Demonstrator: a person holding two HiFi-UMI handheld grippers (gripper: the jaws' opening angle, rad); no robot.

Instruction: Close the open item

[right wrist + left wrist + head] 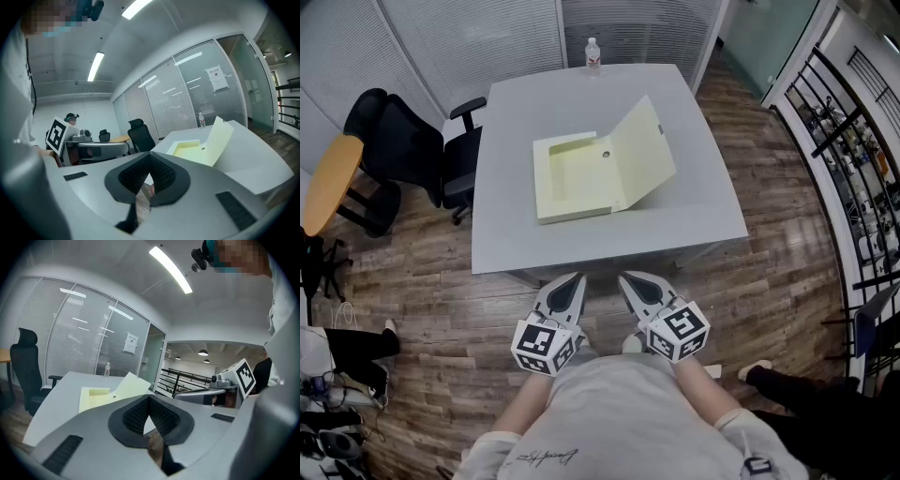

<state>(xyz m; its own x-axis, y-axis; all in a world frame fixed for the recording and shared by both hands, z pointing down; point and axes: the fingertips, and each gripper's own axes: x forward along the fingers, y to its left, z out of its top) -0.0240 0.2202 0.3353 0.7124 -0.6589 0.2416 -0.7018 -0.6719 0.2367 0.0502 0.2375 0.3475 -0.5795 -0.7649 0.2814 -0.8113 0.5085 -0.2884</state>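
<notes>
A pale yellow box file (574,178) lies open in the middle of the grey table (516,244), its lid (642,155) standing up tilted on the right side. The left gripper view shows the box file (98,397) ahead, and so does the right gripper view (190,149). My left gripper (574,279) and right gripper (628,279) hang side by side close to my body, short of the table's front edge and well away from the file. Both are shut, padded tips touching (149,397) (150,156), with nothing held.
A water bottle (593,53) stands at the table's far edge. A black office chair (408,141) and a wooden side table (328,183) are at the left. A black railing (848,141) runs along the right. Someone's leg and shoe (759,370) are at the lower right.
</notes>
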